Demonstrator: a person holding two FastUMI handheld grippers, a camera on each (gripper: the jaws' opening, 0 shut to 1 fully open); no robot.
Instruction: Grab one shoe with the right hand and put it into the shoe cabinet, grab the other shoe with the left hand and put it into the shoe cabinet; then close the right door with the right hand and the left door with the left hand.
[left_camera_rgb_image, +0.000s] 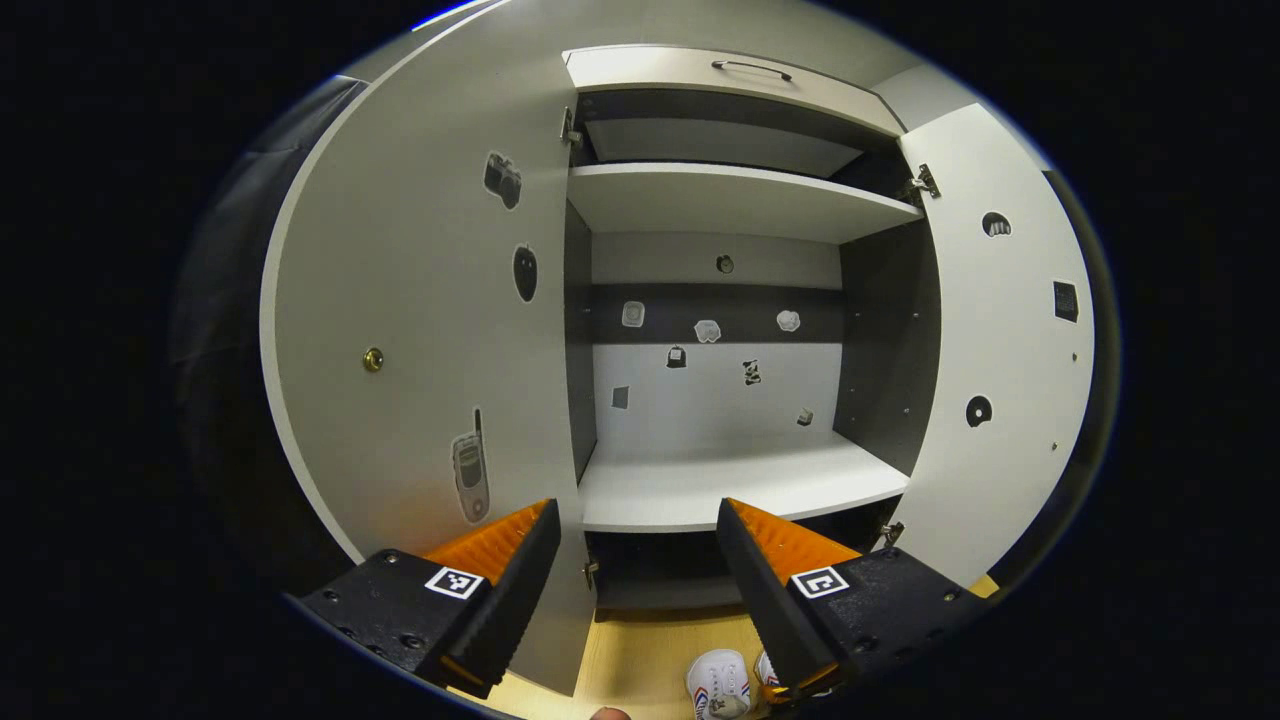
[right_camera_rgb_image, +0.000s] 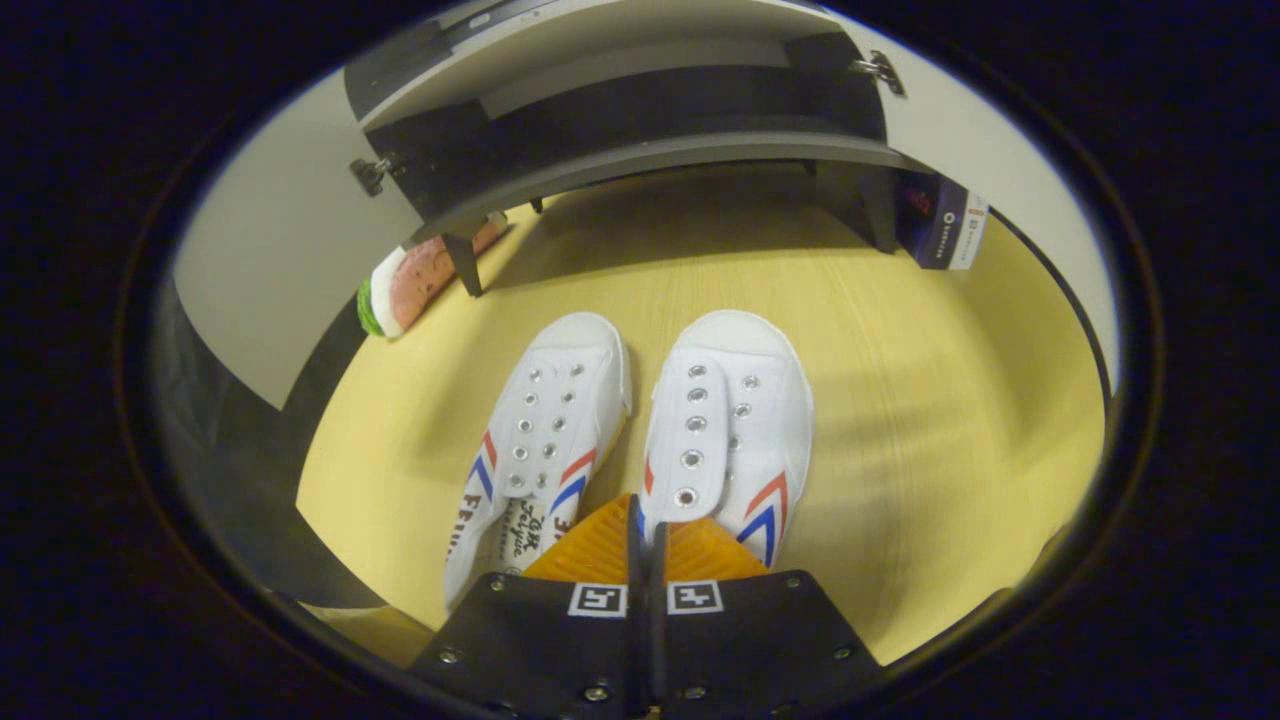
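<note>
Two shoes (right_camera_rgb_image: 640, 430) sit side by side on the floor (right_camera_rgb_image: 930, 420) before the cabinet (left_camera_rgb_image: 740, 200), both doors open. The right gripper (right_camera_rgb_image: 640, 525) hangs just over them, fingers pressed together, holding nothing. The left gripper (left_camera_rgb_image: 635, 530) is wide open, empty, facing the shelves.

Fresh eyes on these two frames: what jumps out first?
The pair of white shoes with red and blue stripes, side by side on the yellow floor right ahead of the right gripper, whose fingers are together. Then the open cabinet in the left gripper view: both doors swung wide, shelves bare, small stickers on the back wall and doors, with the left gripper open in front.
</note>
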